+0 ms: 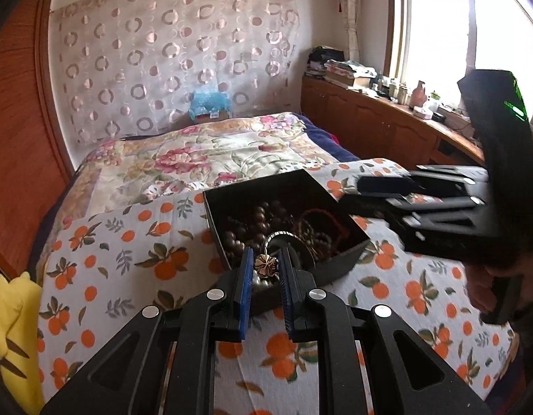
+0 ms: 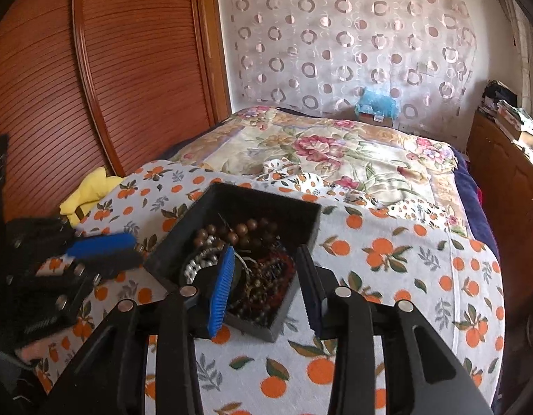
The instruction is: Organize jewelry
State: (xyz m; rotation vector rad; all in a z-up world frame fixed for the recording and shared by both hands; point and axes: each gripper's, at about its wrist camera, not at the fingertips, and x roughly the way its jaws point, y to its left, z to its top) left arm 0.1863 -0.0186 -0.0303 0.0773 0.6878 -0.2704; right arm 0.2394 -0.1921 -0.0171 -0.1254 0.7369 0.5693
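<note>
Left gripper point(image 1: 264, 269) has its 2 blue pads clamped on a gold flower-shaped charm point(image 1: 266, 267), held just above the near edge of the black jewelry box point(image 1: 228, 238). A dark band with a silver rim point(image 1: 283, 237) curves up behind the charm; whether the 2 are joined I cannot tell.

Right gripper point(image 2: 266, 287) is spread wide with nothing between its fingers, hanging over the near right part of the box point(image 2: 302, 218). Its blue pad point(image 2: 220, 294) is over the contents, the dark one by the box's right wall.

Box sits on the orange-print bedspread point(image 2: 404, 276), near the middle of the bed's near end. Inside: brown wooden beads point(image 2: 232, 231), a silver-bead bracelet point(image 2: 197, 263), a red cord piece point(image 1: 315, 212), all tangled.

Yellow plush point(image 2: 90, 190) at the bed's left edge, against the wooden wardrobe point(image 2: 93, 69).
</note>
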